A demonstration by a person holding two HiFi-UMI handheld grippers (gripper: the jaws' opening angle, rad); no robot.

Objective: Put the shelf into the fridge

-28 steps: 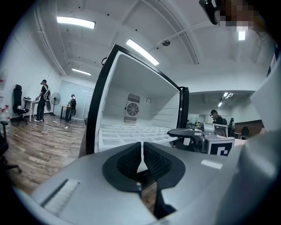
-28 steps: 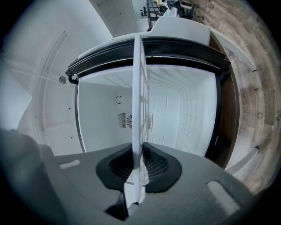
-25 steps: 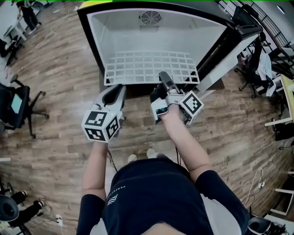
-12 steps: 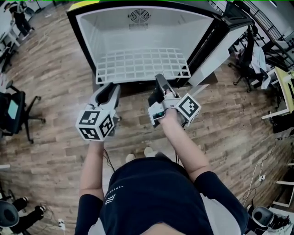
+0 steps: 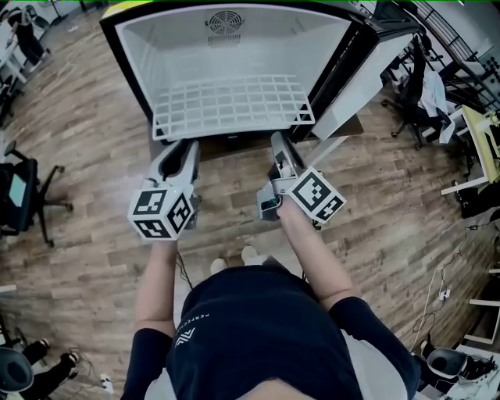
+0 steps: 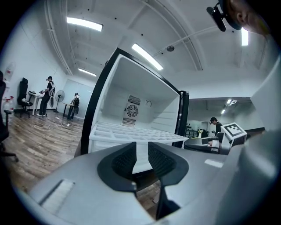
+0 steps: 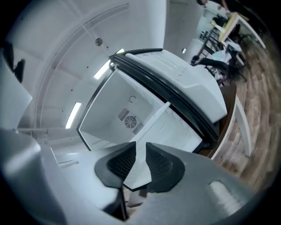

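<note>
The white wire-grid shelf (image 5: 230, 105) lies flat in the mouth of the open, black-framed white fridge (image 5: 234, 55). Its back part is inside the cabinet, below the round fan grille (image 5: 224, 21) on the rear wall, and its front rail juts out over the fridge's lower edge. Both grey hand-held grippers point at that rail from in front of the fridge. The left gripper (image 5: 178, 148) is just short of the shelf's left front corner. The right gripper (image 5: 278, 141) has its tips at the rail near the right front corner, but whether they touch it cannot be told. In the left gripper view, the left gripper (image 6: 141, 151) has its black ribbed jaws a narrow slit apart, with the shelf (image 6: 131, 132) beyond them and nothing pinched. In the right gripper view, the right gripper (image 7: 139, 154) also shows a thin gap, with only white fridge interior seen through it. Each gripper's cube (image 5: 162, 215) bears black-and-white square markers. The white print (image 5: 190, 332) on the person's dark shirt is too small to read.
</note>
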